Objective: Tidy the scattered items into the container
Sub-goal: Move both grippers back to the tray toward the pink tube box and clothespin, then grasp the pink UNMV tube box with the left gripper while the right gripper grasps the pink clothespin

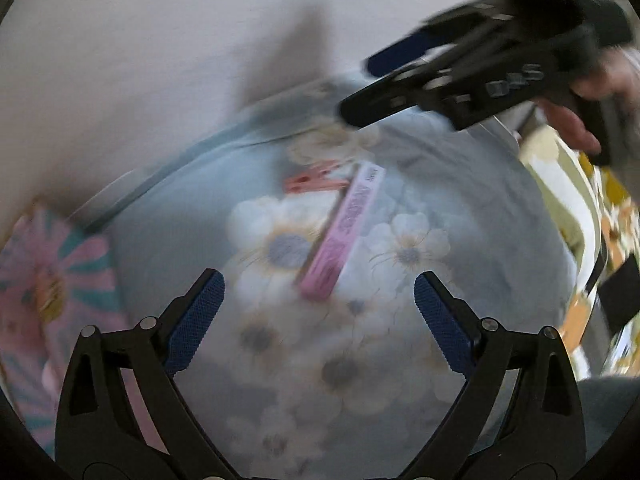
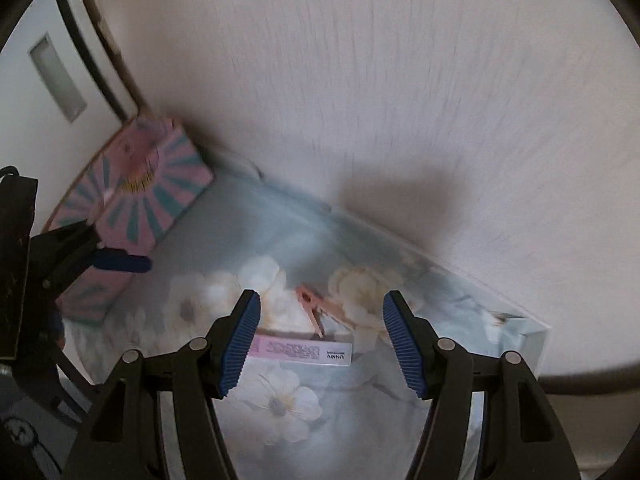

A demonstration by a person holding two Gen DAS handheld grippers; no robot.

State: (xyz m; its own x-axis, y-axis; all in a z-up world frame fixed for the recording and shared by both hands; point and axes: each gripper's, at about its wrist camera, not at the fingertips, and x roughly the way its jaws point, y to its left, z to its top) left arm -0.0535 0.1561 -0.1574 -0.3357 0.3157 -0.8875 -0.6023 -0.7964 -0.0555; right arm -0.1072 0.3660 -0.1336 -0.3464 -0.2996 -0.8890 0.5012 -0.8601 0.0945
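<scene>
Both jaws are standing spread and empty: the left hand-held gripper and right hand-held gripper are hovering over a pink strip box touching a peach clothespin on the floral bench, near the pink container.

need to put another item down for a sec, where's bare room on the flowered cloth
Free: the cloth nearest the right hand-held gripper, below the pink box, and the stretch between that box and the pink-and-teal container. Crowded: the middle, where the peach clothespin touches the box.
</scene>
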